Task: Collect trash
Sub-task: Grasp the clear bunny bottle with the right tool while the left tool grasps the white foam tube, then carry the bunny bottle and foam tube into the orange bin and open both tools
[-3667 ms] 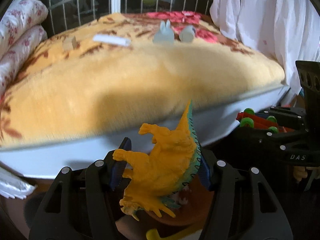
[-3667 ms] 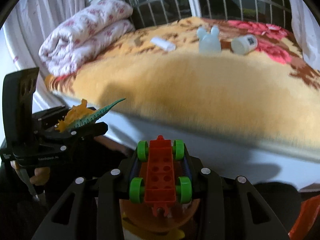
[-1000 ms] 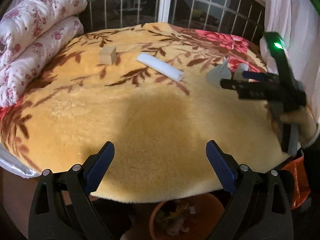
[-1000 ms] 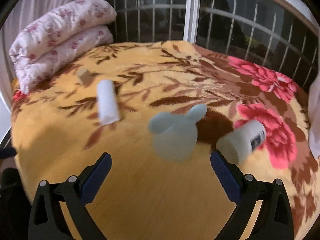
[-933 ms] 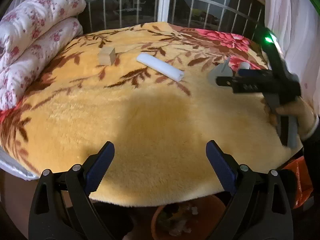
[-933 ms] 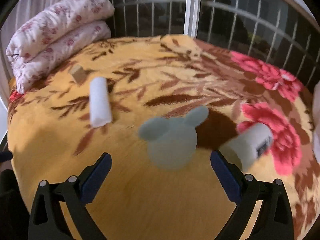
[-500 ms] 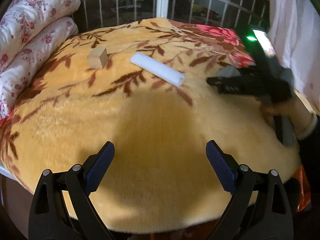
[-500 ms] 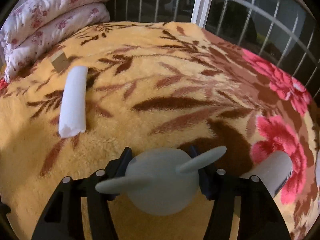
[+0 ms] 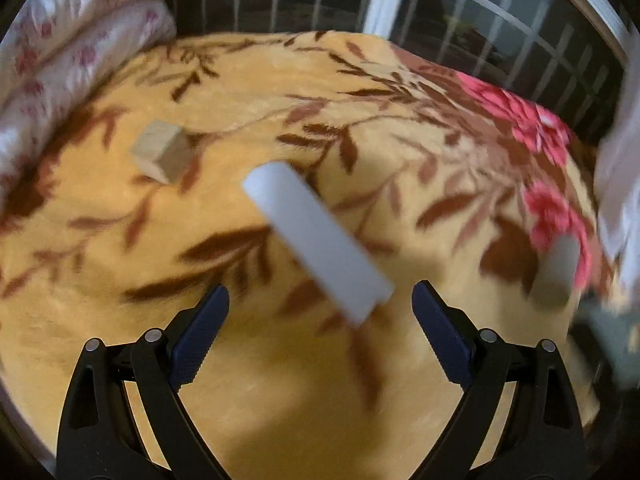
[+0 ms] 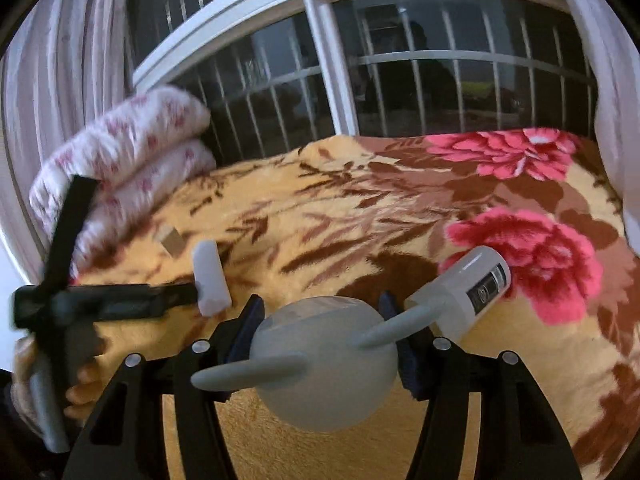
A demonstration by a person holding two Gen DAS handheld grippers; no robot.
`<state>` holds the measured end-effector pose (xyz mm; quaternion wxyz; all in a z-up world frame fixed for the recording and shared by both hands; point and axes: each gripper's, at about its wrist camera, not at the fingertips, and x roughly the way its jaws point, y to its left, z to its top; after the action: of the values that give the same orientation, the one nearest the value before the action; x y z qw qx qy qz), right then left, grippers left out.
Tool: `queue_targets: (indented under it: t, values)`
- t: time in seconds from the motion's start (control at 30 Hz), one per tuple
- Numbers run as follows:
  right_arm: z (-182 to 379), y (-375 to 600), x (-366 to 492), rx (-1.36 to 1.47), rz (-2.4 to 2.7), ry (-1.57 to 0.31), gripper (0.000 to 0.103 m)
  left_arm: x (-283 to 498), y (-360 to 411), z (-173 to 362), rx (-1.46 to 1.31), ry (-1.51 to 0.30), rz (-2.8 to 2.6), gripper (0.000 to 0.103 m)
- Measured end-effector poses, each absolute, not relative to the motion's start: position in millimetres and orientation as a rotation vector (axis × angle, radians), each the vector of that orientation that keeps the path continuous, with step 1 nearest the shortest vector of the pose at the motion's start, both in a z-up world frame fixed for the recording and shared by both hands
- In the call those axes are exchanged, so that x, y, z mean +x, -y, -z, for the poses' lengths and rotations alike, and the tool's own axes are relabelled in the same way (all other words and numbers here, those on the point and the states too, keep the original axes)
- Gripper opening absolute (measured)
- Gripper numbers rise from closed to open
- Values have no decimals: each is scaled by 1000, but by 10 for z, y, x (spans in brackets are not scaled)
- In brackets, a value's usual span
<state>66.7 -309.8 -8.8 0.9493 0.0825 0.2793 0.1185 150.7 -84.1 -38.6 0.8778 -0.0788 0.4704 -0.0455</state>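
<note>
Eared toy [image 10: 326,368] now lifted, right jaws clamped

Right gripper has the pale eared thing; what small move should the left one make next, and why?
Probably ease the left gripper forward and down over the white roll, then close. Its jaws stand open with nothing between the pads; the roll lies just ahead on the blanket, slanted across the gap. The right gripper already clamps the pale eared toy.
</note>
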Motion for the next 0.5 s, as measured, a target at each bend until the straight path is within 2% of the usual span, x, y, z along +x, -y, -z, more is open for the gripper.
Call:
queue_targets:
  t: [0.2,0.23,0.3,0.33,0.43,0.5]
  values:
    - [221,3182,784,238,-252,-627,59,1941,902,629,-251,-1070,-92,90]
    - [238,3193,786,246,-256,-631,59,1966,904,660,-247,-1080,-111,85]
    - [277,3216,813,265,-264,-646,59,1947,951,632,-197,-1055,-137,67]
    - [304,3235,829,278,-264,-656,59,1922,979,600,-165,-1037,-127,45]
    - [324,3256,838,293,-261,-664,59,1860,971,541,-150,-1011,-54,35]
    - [321,3255,834,291,-258,-660,59,1769,906,498,-173,-994,11,32]
